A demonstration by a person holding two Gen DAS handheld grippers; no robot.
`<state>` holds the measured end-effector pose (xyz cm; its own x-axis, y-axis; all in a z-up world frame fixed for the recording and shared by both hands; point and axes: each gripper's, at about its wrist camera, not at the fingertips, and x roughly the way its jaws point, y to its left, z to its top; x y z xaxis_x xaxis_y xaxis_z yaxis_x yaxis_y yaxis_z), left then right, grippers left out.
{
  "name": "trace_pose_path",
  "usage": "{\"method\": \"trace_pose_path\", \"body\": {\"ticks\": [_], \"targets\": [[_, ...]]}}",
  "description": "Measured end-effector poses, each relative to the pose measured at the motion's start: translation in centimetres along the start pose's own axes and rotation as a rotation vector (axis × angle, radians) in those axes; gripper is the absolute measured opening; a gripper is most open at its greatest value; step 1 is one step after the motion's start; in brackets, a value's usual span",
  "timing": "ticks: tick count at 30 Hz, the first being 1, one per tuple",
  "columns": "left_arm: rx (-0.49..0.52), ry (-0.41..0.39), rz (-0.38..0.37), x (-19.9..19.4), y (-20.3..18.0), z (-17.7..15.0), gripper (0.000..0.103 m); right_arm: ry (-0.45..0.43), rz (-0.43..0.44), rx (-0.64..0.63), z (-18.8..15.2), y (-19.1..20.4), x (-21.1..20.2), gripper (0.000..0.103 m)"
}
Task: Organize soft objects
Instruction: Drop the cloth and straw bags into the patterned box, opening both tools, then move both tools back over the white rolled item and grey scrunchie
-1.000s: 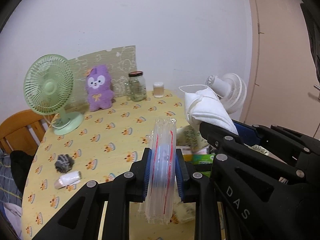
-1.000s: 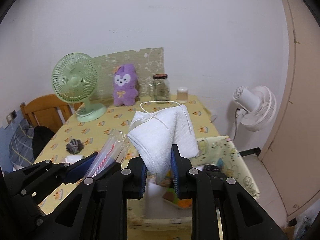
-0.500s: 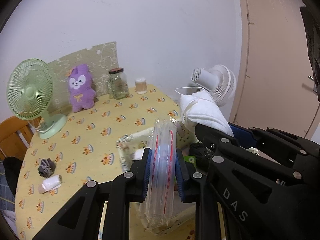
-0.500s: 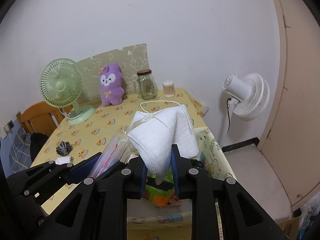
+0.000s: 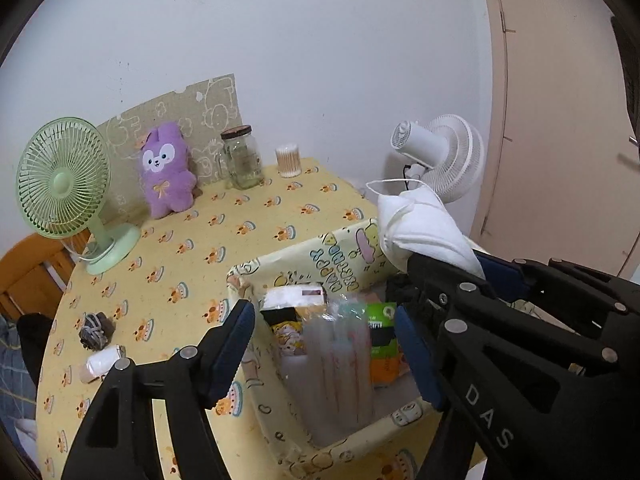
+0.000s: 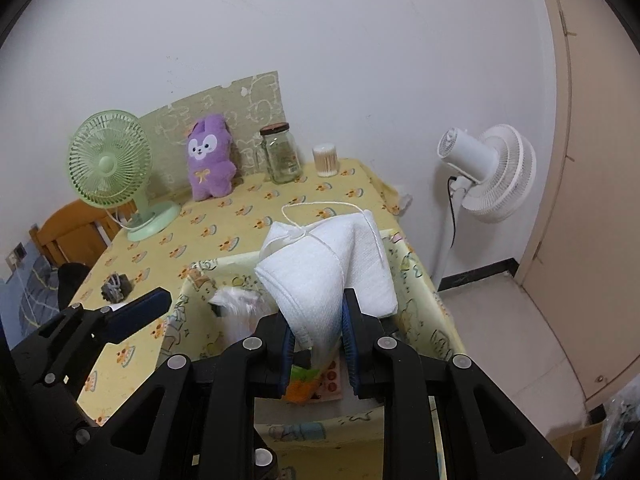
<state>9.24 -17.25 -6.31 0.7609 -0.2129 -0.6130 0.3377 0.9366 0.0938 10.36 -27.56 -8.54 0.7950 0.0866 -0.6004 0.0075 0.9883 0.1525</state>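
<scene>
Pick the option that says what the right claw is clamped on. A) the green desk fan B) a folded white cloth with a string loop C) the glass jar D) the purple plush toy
B: the right claw is shut on the folded white cloth, held above the yellow fabric bin; plush, jar and fan stand untouched by the wall.

My left gripper [image 5: 324,344] and my right gripper [image 6: 318,338] were black plastic frames dotted with silver screw heads, their fingers faced with blue pads, the right one lettered "DAS" in white.
</scene>
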Motion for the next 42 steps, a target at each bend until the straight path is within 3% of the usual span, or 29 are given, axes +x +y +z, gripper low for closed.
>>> {"method": "trace_pose_path", "body": {"ticks": [6,8,10,12,16,22,42], "targets": [[0.009,0.053,0.0,0.8,0.6,-0.5,0.08,0.051,0.008,0.012,-0.6,0.6,0.8,0.024],[0.006,0.063,-0.004,0.9,0.7,-0.7,0.08,0.063,0.0,0.014,-0.8,0.6,0.9,0.03],[0.008,0.069,-0.008,0.9,0.7,-1.0,0.082,0.067,-0.035,0.008,-0.9,0.9,0.9,0.051],[0.006,0.073,-0.013,0.9,0.8,-1.3,0.082,0.069,-0.063,0.005,-1.1,1.0,0.9,0.064],[0.001,0.072,-0.017,0.3,1.0,-1.4,0.083,0.076,-0.044,0.026,-1.3,1.1,0.8,0.077],[-0.003,0.05,-0.027,-1.0,1.5,-1.5,0.086,0.062,-0.041,0.037,-1.4,1.8,-0.4,0.084],[-0.044,-0.019,-0.036,-5.1,4.0,-1.5,0.092,-0.005,-0.056,0.001,-0.5,5.2,-3.9,0.09]]}}
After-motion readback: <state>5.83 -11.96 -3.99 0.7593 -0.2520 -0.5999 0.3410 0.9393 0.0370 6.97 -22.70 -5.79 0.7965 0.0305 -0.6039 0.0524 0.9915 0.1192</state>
